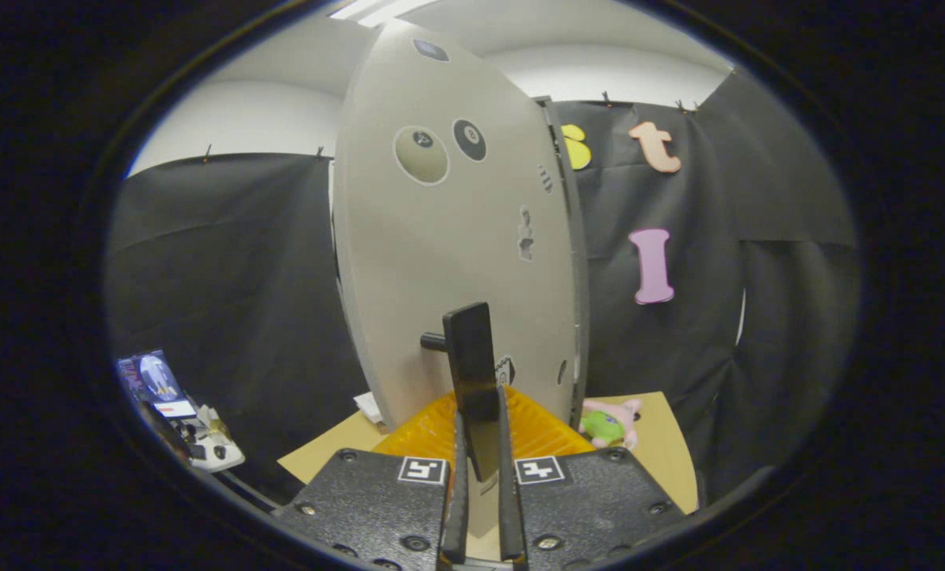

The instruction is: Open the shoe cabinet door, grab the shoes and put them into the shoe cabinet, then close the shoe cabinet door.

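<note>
A pale grey shoe cabinet door (448,262) with round stickers stands upright just ahead of me, seen nearly edge-on, with the cabinet's side edge (574,262) to its right. A dark flat bar handle (472,373) sticks out from the door on a short post. My gripper (480,444) is shut on the lower end of this handle, with a finger (460,476) pressed to each side of it. No shoes are seen.
An orange ribbed tray (535,432) lies on the tan tabletop (666,444) under the door. A pink and green plush toy (611,424) sits right of it. A stand with a lit screen (159,381) and small items is off to the left, below table level.
</note>
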`<state>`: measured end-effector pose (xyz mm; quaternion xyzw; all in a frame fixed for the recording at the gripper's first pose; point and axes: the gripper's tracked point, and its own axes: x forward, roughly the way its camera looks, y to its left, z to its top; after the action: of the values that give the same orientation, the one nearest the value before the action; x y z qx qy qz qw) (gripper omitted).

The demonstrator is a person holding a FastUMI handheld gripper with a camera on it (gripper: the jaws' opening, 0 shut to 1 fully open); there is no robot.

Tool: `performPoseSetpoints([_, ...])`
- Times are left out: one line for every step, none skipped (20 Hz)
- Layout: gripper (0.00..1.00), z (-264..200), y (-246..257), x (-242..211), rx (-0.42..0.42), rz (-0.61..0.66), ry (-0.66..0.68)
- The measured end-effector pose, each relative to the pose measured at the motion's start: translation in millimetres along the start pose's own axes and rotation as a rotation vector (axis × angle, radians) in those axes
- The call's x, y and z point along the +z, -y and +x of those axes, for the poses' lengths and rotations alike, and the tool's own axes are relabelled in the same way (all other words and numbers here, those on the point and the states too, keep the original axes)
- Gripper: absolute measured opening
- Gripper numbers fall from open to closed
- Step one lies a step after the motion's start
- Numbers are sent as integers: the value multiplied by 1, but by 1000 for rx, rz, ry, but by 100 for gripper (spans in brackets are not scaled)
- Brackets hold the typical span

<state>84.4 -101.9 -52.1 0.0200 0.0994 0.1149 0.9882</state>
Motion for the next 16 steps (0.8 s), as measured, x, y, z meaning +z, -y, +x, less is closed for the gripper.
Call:
performPoseSetpoints([18, -3, 13, 1, -32, -5, 7])
performPoseSetpoints([17, -5, 27, 1, -64, -8, 16])
performPoseSetpoints([17, -6, 43, 2, -92, -6, 25])
performPoseSetpoints([15, -8, 56, 4, -117, 0, 31])
performPoseSetpoints([14, -8, 68, 5, -141, 7, 36])
performPoseSetpoints([14, -9, 78, 5, -159, 17, 37])
performPoseSetpoints([11, -13, 84, 5, -157, 37, 42])
performPoseSetpoints([10, -15, 83, 6, -138, 67, 45])
performPoseSetpoints([10, -15, 80, 4, -105, 92, 36])
performPoseSetpoints([12, -16, 74, 2, -82, 106, 25])
performPoseSetpoints([15, -22, 74, 2, -77, 98, 32])
performPoseSetpoints([15, -28, 77, 3, -99, 70, 46])
performPoseSetpoints([15, -39, 81, 8, -127, 33, 68])
performPoseSetpoints([14, -49, 81, 9, -158, 5, 83])
performPoseSetpoints([15, -56, 81, 6, -188, -19, 85])
performPoseSetpoints([16, -63, 76, 3, -212, -39, 89])
